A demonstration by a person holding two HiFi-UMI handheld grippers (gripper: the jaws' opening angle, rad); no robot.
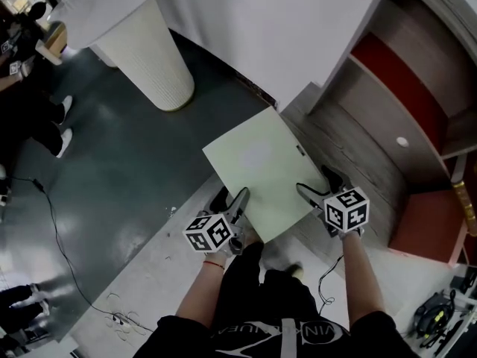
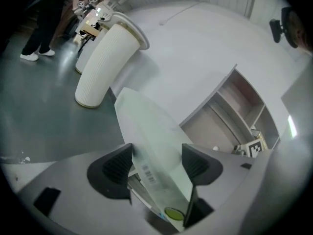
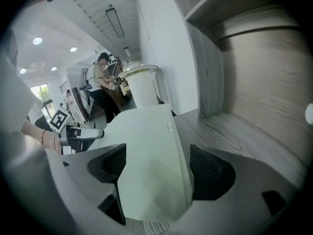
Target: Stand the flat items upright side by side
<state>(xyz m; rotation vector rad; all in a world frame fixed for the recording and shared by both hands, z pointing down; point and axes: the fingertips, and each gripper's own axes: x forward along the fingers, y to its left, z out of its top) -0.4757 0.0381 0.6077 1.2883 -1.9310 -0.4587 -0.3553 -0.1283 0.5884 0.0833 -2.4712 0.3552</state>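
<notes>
At the far left, a white ribbed cone-shaped pedestal (image 1: 149, 51) stands on the dark floor, well apart from your work.

Your left gripper (image 1: 232, 198) sits at the near left edge of a large pale green flat square sleeve (image 1: 261, 170). Its jaws stand wide with the sleeve's edge between them, and no pad presses on it.

The sleeve lies low over the grey wood-grain shelf board (image 1: 350, 148), one corner pointing to the board's far left corner by the white wall. In the left gripper view, a barcoded layer shows under the sleeve. It may be a second item, but this cannot be told for sure.

Your right gripper (image 1: 319, 185) straddles the sleeve's near right edge, also wide and not gripping.

To the right is the open wooden compartment with a red back panel (image 1: 395, 73).

- Close both grippers squarely on the sleeve's faces, at matching points on each side.
- Check that you hold one layer only.
- Tip the sleeve up with its far edge resting on the board as a hinge. It looks thin and will likely flex, so raise both sides together.
- Lean the sleeve against the compartment's side before you let go.
</notes>
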